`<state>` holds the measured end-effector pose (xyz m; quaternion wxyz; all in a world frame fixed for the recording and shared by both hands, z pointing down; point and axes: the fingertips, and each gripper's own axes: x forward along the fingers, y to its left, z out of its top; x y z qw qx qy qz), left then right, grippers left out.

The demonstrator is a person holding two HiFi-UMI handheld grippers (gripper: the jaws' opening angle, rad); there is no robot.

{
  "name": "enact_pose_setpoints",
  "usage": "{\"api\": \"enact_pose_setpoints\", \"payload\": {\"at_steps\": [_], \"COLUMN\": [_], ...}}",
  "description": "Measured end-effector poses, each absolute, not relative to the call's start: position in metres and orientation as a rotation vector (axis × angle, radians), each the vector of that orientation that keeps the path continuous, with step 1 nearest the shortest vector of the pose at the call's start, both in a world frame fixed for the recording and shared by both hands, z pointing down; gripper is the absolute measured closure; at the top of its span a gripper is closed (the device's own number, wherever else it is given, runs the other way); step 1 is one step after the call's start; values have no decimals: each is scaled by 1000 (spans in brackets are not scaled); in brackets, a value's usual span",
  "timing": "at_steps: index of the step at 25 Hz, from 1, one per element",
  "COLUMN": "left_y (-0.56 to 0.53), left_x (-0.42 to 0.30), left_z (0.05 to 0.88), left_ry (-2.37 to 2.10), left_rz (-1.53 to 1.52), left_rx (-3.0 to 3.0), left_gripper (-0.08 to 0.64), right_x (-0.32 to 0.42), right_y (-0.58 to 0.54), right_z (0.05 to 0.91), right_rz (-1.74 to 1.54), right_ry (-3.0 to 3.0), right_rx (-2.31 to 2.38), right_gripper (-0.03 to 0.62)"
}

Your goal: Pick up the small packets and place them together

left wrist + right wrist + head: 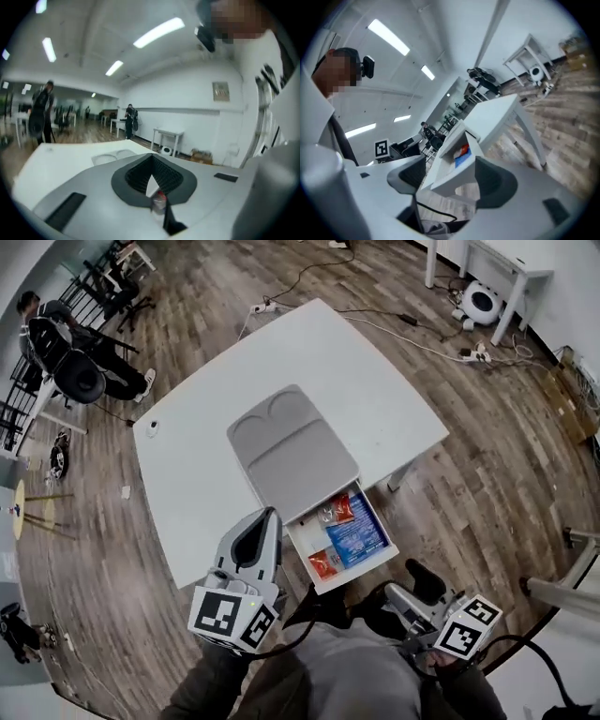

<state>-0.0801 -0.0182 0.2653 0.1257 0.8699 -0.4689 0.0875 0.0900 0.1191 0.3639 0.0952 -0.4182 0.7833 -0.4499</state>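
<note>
A white drawer (302, 547) stands pulled out from the near edge of the white table (375, 381). In it lie a red packet (338, 512), a blue packet (357, 532) and another red packet (324, 563). My left gripper (270, 514) hovers just left of the drawer, its jaws meeting at the tips with nothing held; in its own view the left gripper (152, 161) points across the table. My right gripper (412, 589) is below and right of the drawer, open and empty. The right gripper (452, 178) frames the drawer (450, 180), blue packet (461, 160) and red packet (464, 150).
A grey two-dimple tray (291, 451) lies on the table behind the drawer, also visible as the tray (112, 157). A small white round object (152, 427) sits near the table's left edge. Cables (412, 338) run over the wood floor. A seated person (66, 348) is far left.
</note>
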Motion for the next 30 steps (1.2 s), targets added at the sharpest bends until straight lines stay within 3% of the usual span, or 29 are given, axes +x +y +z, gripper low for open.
{"api": "enact_pose_setpoints", "payload": {"at_steps": [2, 6, 14, 18, 24, 30], "left_y": [-7, 8, -3, -8, -12, -17], "left_x": [-77, -56, -91, -95, -92, -97], "left_z": [268, 261, 259, 265, 273, 280], "left_ry": [-1289, -1218, -1251, -1229, -1194, -1179], "left_rz": [88, 106, 96, 93, 95, 84], "left_rx": [2412, 2540, 2481, 2470, 2471, 2452], "left_gripper": [561, 561, 561, 561, 561, 561], "right_x": [74, 24, -23, -37, -34, -37], "right_y": [96, 56, 13, 5, -2, -2], "right_z": [337, 320, 362, 380, 405, 427], "right_rz": [-1201, -988, -887, -790, -667, -570], "right_ry": [2508, 2808, 3225, 3401, 3620, 3837], "right_rx": [-1221, -1166, -1337, -1395, -1545, -1551], "right_gripper": [259, 259, 276, 319, 320, 364]}}
